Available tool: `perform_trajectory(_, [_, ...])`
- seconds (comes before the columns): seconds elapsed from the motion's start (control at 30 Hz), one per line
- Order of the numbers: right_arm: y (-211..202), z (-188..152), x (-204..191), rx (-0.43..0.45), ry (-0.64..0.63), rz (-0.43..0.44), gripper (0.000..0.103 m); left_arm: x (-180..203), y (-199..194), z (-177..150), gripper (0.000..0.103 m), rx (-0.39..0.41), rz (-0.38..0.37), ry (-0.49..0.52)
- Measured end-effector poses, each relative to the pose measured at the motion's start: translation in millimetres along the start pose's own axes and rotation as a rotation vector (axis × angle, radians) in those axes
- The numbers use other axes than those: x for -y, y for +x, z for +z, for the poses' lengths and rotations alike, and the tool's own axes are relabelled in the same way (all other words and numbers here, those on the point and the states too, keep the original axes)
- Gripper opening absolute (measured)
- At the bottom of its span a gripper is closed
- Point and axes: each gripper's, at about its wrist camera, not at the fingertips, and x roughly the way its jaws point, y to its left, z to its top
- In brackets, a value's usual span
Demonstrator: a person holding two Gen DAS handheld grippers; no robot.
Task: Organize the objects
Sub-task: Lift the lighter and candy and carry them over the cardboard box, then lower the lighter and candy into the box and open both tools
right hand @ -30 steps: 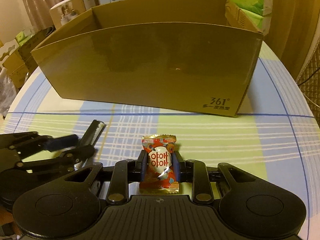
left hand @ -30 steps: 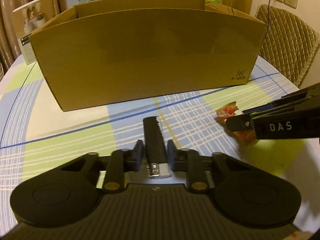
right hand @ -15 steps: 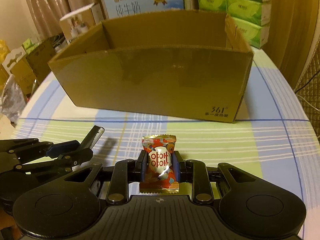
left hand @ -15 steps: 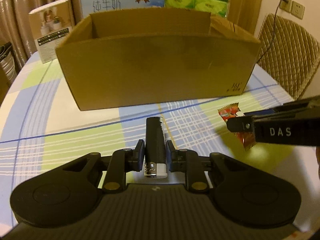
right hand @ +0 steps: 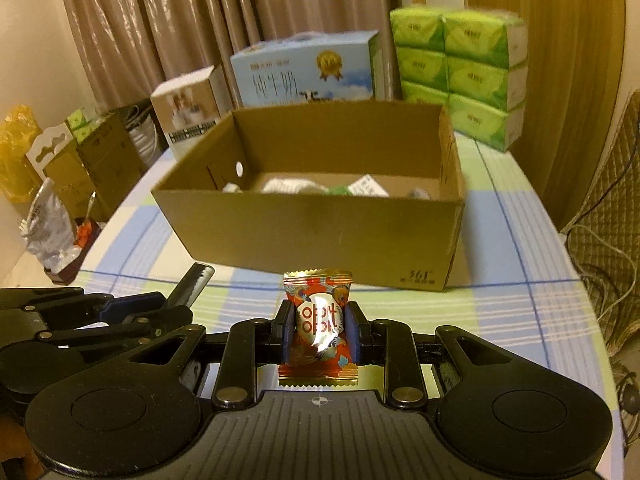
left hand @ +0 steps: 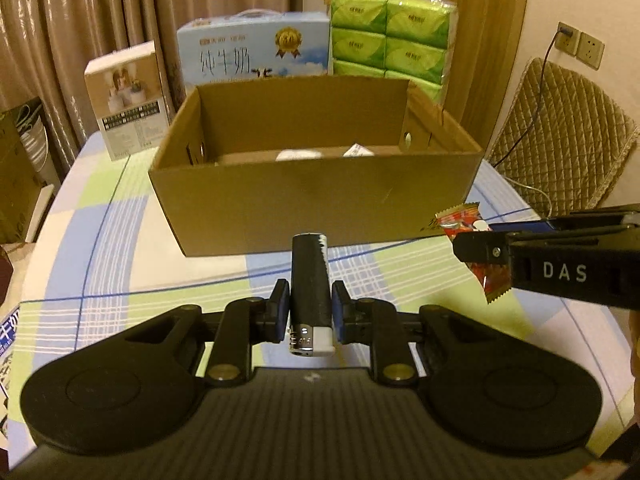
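My left gripper (left hand: 309, 310) is shut on a black lighter (left hand: 310, 280) with a silver and white head, held above the table in front of an open cardboard box (left hand: 316, 204). My right gripper (right hand: 319, 332) is shut on a red and gold wrapped candy (right hand: 319, 320), also held above the table before the box (right hand: 320, 232). The right gripper (left hand: 476, 246) with the candy (left hand: 460, 218) shows at the right of the left wrist view. The left gripper (right hand: 176, 306) with the lighter (right hand: 192, 286) shows at the left of the right wrist view. Several white and green items lie inside the box.
Behind the box stand a blue milk carton (left hand: 256, 54), green tissue packs (left hand: 392, 36) and a small white box (left hand: 128, 98). A quilted chair (left hand: 560, 132) stands to the right. The checked tablecloth (left hand: 100, 240) covers the table. Boxes and bags (right hand: 52, 184) sit left of the table.
Both grippers have risen and drawn back from the box, each still holding its object. The box interior and its contents have come into view.
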Motion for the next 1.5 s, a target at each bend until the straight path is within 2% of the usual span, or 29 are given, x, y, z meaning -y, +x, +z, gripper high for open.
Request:
perform_trajectory(0.33, [-26.2,29.2,8.3,0.029,-0.01,0.001,0.023,6.4,-22.1,24.4,0.018,0.023,-0.016,0.025])
perform_trajectory(0.53, [-29.1,75.0,15.1,0.071,-0.029,0.002,0.023,-1.9,-23.5,69.5,0.018,0.051,-0.029,0.053])
perform_trajectory(0.73, [-11.8,122.0,23.5,0.095,-0.045,-0.01,0.023,-20.9,0.0,122.9,0.018,0.057,-0.031,0.041])
perform_trajectory(1.0, [29.7,162.3,37.7,0.082,-0.009,-0.011,0.023,-42.7,46.6,169.3,0.018,0.055,-0.02,0.034])
perform_trajectory(1.1, [44.6,169.3,40.4,0.075,-0.004,-0.014,0.023,-49.6,64.8,176.9,0.018,0.065,-0.01,0.034])
perform_trajectory(1.2, [58.4,171.4,41.9,0.06,0.002,-0.018,0.023,-59.5,79.3,180.7,0.042,0.089,-0.007,0.01])
perform_trajectory(1.3, [66.1,169.0,42.6,0.051,0.004,-0.013,0.023,-69.2,83.3,178.7,0.042,0.085,-0.002,-0.024])
perform_trajectory(1.5, [73.4,163.9,37.2,0.042,-0.006,-0.005,0.023,-70.5,86.4,165.7,0.042,0.043,0.024,0.011])
